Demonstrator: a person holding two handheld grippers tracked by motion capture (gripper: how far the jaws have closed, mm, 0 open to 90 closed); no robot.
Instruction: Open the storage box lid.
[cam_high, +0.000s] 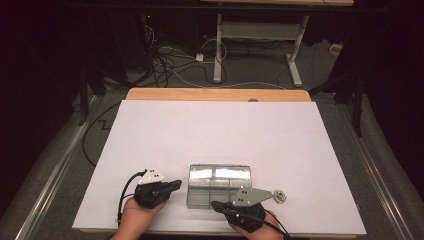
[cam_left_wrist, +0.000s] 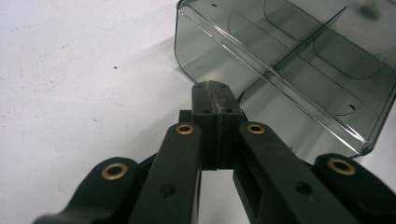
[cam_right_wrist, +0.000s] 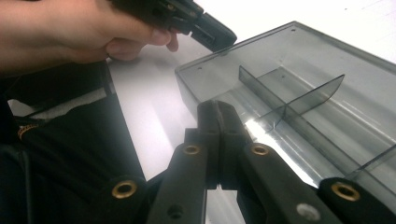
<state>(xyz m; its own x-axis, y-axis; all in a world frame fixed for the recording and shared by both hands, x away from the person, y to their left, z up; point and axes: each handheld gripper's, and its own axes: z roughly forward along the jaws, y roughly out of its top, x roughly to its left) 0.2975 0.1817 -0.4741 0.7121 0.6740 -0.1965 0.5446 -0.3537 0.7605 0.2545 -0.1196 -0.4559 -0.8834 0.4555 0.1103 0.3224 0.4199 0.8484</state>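
Observation:
A clear smoky plastic box (cam_high: 218, 186) with thin dividers (cam_right_wrist: 299, 100) lies open and empty near the table's front edge. My left gripper (cam_high: 176, 184) rests on the table just left of the box, jaws shut with nothing between them. In the left gripper view the shut tips (cam_left_wrist: 213, 91) sit close to the box's near wall (cam_left_wrist: 261, 70). My right gripper (cam_high: 216, 205) is at the box's front edge, jaws shut and empty; its tips (cam_right_wrist: 217, 112) hover by the box's near corner (cam_right_wrist: 187, 79). The other hand (cam_right_wrist: 79, 32) and its gripper (cam_right_wrist: 205, 25) appear beyond.
A white sheet (cam_high: 220, 135) covers the wooden table (cam_high: 215, 94). A small round metal part (cam_high: 279, 197) sticks out at the right gripper's plate. Beyond the table stand a desk frame (cam_high: 260, 40) and loose cables (cam_high: 165, 60) on the floor.

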